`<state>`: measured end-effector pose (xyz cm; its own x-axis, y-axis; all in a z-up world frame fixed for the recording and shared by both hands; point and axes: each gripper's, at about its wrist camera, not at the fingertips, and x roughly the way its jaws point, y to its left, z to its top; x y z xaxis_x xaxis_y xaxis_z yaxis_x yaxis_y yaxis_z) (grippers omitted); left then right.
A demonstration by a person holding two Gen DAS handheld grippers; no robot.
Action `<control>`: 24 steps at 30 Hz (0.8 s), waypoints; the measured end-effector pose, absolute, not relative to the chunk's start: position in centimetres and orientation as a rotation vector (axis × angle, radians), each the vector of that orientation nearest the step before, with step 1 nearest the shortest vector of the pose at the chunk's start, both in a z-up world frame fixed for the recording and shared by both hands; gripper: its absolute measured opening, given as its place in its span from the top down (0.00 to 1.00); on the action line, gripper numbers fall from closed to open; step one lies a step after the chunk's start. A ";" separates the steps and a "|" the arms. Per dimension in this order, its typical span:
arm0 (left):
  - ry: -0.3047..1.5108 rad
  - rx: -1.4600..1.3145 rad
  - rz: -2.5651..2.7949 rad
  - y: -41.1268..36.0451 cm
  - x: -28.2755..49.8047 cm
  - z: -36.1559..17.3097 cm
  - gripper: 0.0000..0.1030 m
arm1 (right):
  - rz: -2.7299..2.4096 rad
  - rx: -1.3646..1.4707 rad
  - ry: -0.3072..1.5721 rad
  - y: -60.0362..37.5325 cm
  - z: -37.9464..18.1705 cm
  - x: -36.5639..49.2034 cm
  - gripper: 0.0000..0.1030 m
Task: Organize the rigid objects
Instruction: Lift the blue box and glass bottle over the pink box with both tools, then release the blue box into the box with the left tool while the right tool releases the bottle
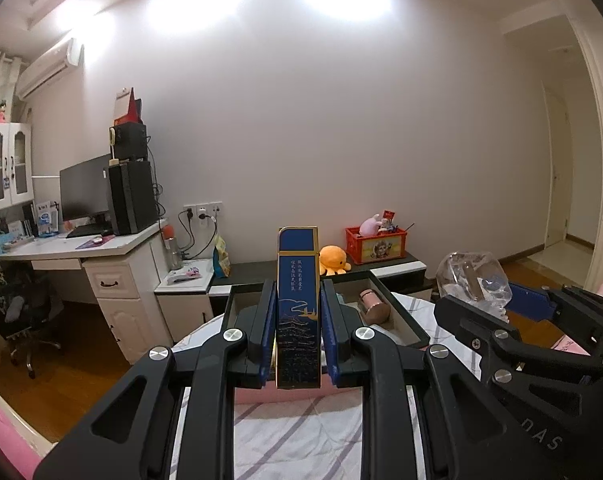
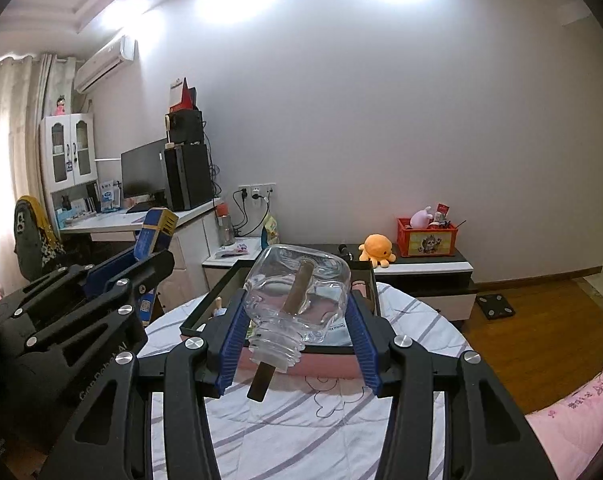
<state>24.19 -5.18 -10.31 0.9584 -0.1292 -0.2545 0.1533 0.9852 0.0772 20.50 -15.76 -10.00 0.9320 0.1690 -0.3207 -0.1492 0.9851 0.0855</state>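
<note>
My left gripper (image 1: 297, 332) is closed tight on a slim blue box (image 1: 297, 300); I hold it upright, above the striped cloth (image 1: 301, 432). My right gripper (image 2: 297, 340) is closed on a clear glass bottle (image 2: 301, 292), the neck toward the camera, and a brown stick (image 2: 277, 344) comes out of the neck. Behind both is a dark tray (image 1: 411, 330) on the cloth, with a pink-gold jar (image 1: 373, 307) lying inside.

A bed (image 2: 301, 412) covered by a white sheet with purple stripes carries the things. A shallow dark tray (image 2: 205, 300) sits directly on the sheet, resting on a pink base (image 2: 325, 362).
</note>
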 end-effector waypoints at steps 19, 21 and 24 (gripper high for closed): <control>0.506 0.204 -0.156 -7.4 41.9 -15.7 0.80 | 0.145 0.006 0.556 -16.8 -15.2 36.3 0.51; 0.531 0.217 -0.150 -7.5 43.0 -16.7 0.80 | 0.143 -0.003 0.589 -17.1 -16.3 37.5 0.51; 0.570 0.219 -0.149 -7.6 44.5 -18.0 0.80 | 0.143 -0.008 0.620 -17.1 -17.5 38.8 0.51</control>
<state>44.52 -7.65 -18.04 0.8319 -0.0791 -0.5492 0.2000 0.9660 0.1638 38.81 -17.15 -17.46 0.8044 0.1311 -0.5795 -0.1360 0.9901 0.0351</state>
